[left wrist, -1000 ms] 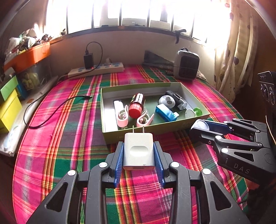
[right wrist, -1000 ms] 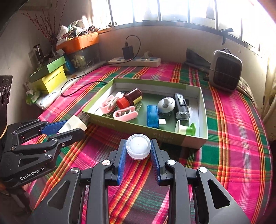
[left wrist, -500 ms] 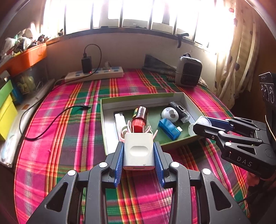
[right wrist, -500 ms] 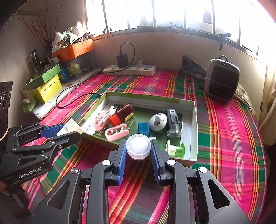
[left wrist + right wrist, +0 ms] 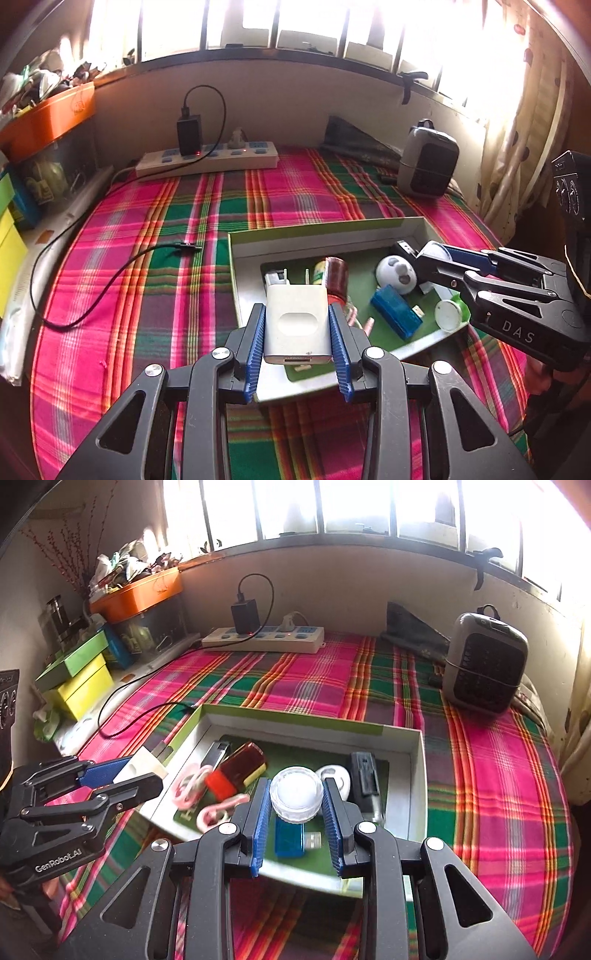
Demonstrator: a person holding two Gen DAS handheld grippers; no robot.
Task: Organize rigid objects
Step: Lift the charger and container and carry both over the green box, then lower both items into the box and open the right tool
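My left gripper [image 5: 297, 334] is shut on a white plug charger [image 5: 296, 326], prongs forward, held over the near left part of the green box [image 5: 321, 234]. My right gripper [image 5: 295, 805] is shut on a clear round lidded jar [image 5: 296, 794] over the near middle of the box [image 5: 295, 720]. The box holds a red-capped bottle [image 5: 238, 770], pink clips [image 5: 192, 784], a blue USB device [image 5: 290, 836], a white round object [image 5: 397, 275], a black device [image 5: 364, 779] and a white-and-green disc [image 5: 448, 314]. Each gripper shows in the other's view, the right [image 5: 428, 258] and the left [image 5: 147, 771].
The box lies on a plaid cloth [image 5: 147, 258]. A power strip [image 5: 207, 160] with a black adapter and a cable [image 5: 110, 273] lies at the back left. A grey heater [image 5: 485, 664] stands at the back right. Yellow and green boxes [image 5: 79, 679] stand at the left edge.
Both grippers have moved forward with their objects and now hang over the box instead of short of its near wall.
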